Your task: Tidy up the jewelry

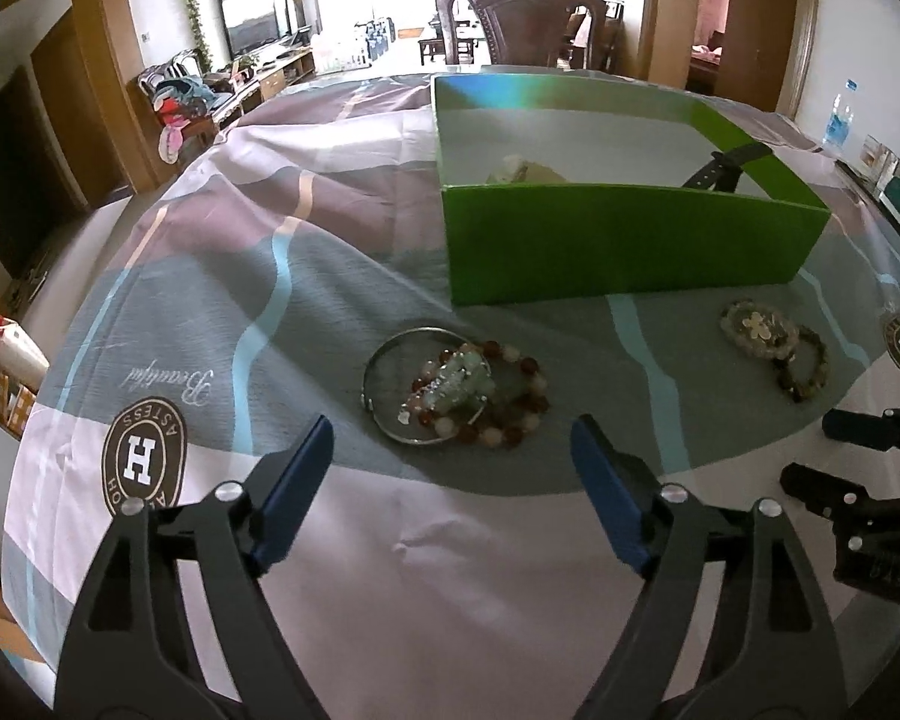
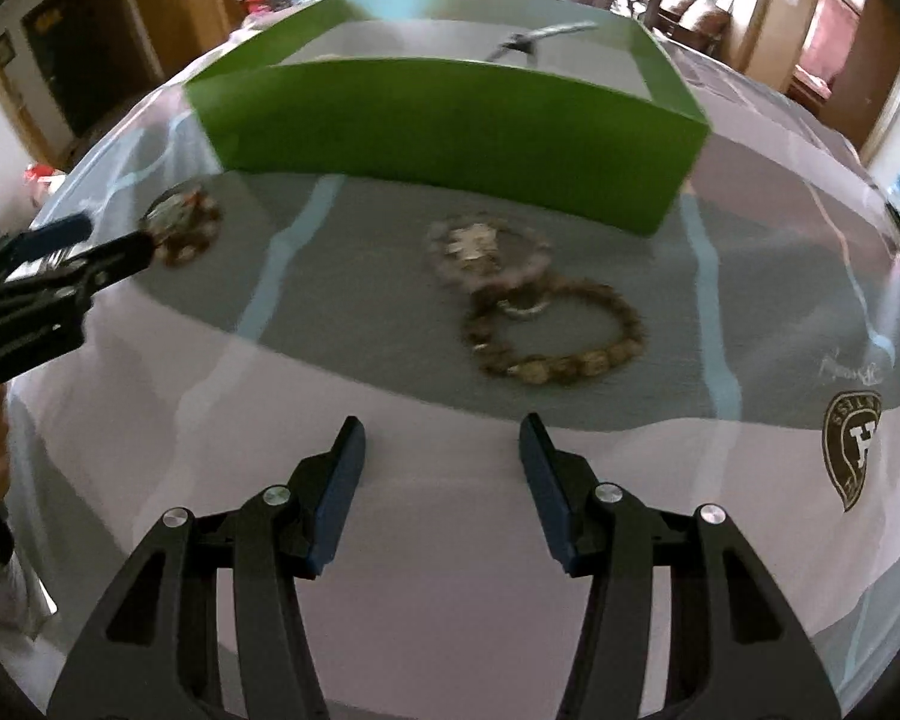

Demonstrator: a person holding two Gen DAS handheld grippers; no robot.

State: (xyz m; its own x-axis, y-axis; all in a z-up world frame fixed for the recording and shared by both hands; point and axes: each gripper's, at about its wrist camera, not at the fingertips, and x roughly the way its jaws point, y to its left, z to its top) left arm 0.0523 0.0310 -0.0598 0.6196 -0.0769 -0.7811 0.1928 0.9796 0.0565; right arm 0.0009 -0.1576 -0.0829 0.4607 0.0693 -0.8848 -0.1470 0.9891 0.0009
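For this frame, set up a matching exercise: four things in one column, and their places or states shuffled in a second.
Things:
1. watch strap
2. silver bangle
3. brown bead bracelet
4. left gripper

Places or states:
A. open, above the cloth, holding nothing
B. on the cloth in front of the right gripper
C. draped over the wall of the green box
D. on the cloth, under a red and white bead bracelet

Pairs: 1-C, 2-D, 3-B, 4-A

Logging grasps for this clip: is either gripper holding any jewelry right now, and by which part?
Nothing is held. The left gripper and right gripper both have open, empty jaws, short of the bracelets on the tablecloth.
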